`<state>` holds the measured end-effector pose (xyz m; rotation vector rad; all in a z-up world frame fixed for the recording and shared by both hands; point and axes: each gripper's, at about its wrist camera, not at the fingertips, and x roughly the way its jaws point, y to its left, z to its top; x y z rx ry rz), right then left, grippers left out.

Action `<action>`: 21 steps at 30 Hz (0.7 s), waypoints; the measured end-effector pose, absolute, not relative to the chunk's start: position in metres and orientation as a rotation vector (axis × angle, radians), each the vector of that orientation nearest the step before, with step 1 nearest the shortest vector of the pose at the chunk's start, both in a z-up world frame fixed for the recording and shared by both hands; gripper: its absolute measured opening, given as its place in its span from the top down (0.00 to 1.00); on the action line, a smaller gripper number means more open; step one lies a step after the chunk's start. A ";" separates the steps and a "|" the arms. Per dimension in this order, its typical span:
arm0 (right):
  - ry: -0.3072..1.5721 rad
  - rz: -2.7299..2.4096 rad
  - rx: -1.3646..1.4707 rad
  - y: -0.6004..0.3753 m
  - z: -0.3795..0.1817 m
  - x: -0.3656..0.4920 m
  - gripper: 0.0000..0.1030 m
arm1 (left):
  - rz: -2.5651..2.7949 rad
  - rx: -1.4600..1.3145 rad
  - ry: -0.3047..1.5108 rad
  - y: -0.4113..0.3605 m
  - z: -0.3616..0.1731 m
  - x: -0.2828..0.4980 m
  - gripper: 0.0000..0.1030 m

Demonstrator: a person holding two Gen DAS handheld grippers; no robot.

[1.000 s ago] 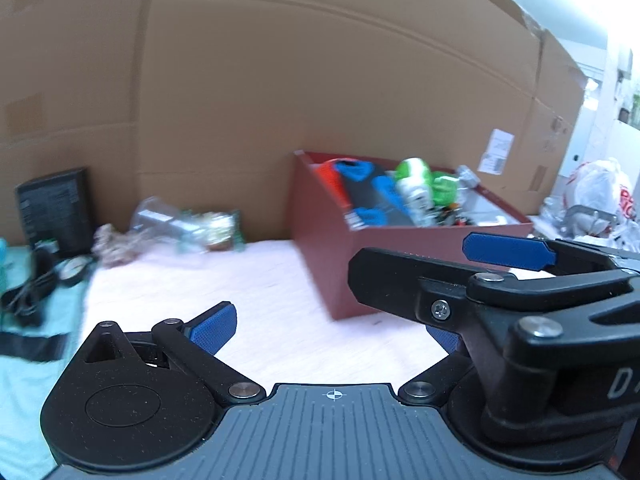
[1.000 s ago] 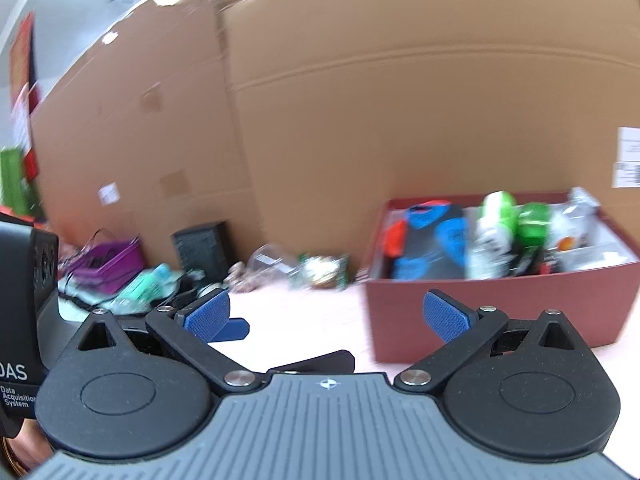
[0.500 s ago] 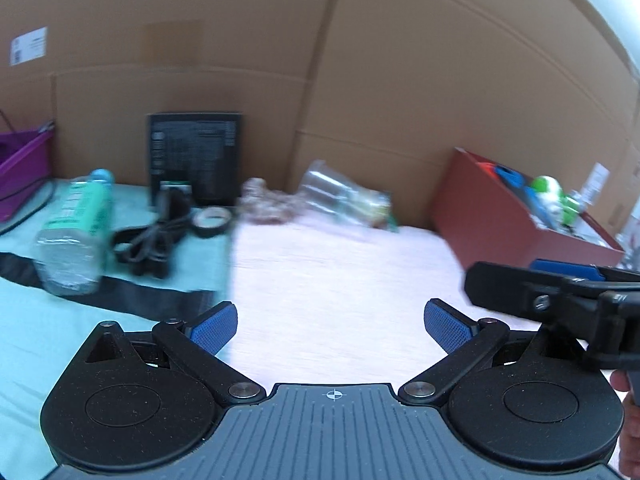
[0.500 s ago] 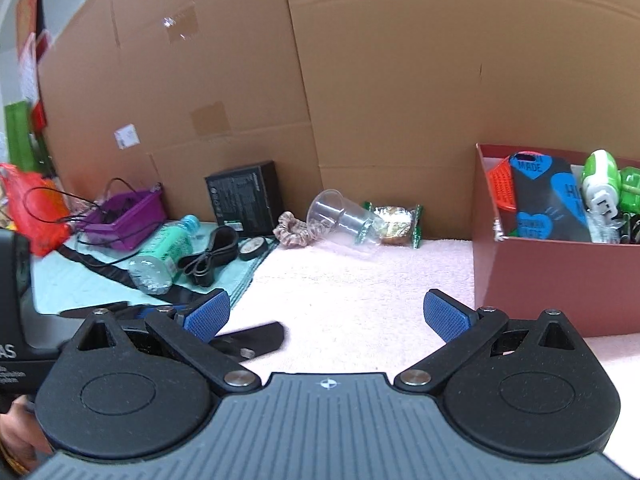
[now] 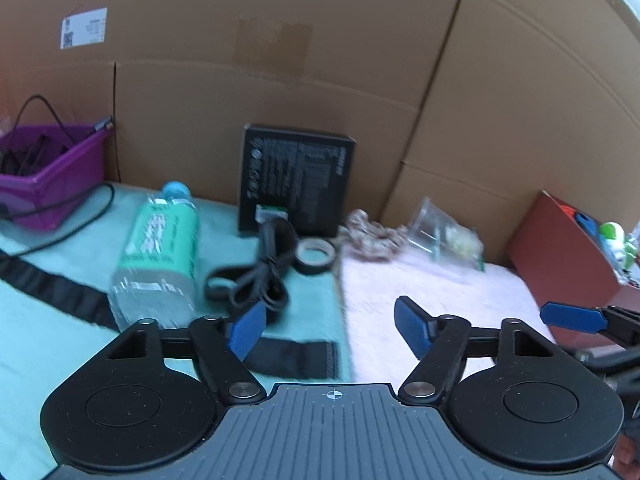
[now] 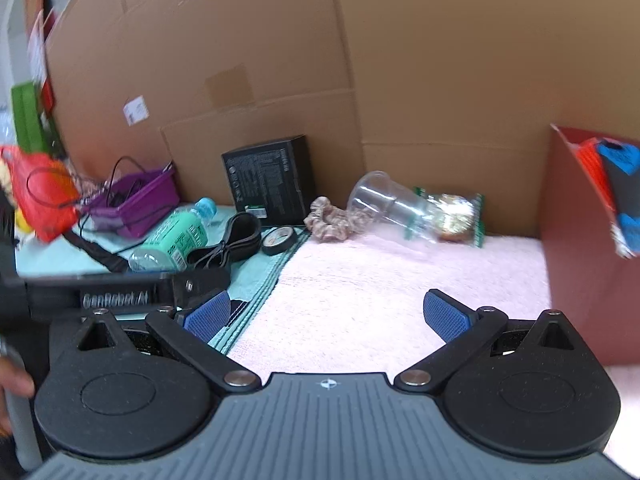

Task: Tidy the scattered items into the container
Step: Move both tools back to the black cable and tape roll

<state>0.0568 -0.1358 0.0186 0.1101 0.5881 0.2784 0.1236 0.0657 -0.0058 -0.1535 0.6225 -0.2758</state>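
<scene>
- Left gripper [image 5: 328,326] stands wide with nothing between its blue pads, low over the seam where the teal cloth [image 5: 80,344] meets the pink towel [image 5: 432,284].
- Right gripper [image 6: 326,314] is spread wide too and holds nothing, over the pink towel [image 6: 380,276].
- Red container [image 6: 580,248] sits at the right edge of the towel, already holding red, blue and black items; from the left wrist view it [image 5: 560,248] lies far right.
- Scattered things lie along the cardboard wall [image 6: 360,60]: a clear plastic cup [image 6: 384,200] on its side, touching a wrapped snack [image 6: 456,218], with a scrunchie [image 6: 330,220] just beside the cup's mouth.
- On the teal cloth lie a tape roll [image 5: 316,254], a coiled black cable [image 5: 256,276] and a green-labelled bottle [image 5: 160,252] on its side.
- Behind them a black box [image 5: 296,180] stands upright against the wall; a purple bin [image 5: 48,176] sits far left.
</scene>
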 end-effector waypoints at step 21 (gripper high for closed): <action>0.691 0.265 0.177 -0.089 -0.019 0.174 0.56 | -0.240 -0.045 0.652 0.078 -0.020 0.192 0.44</action>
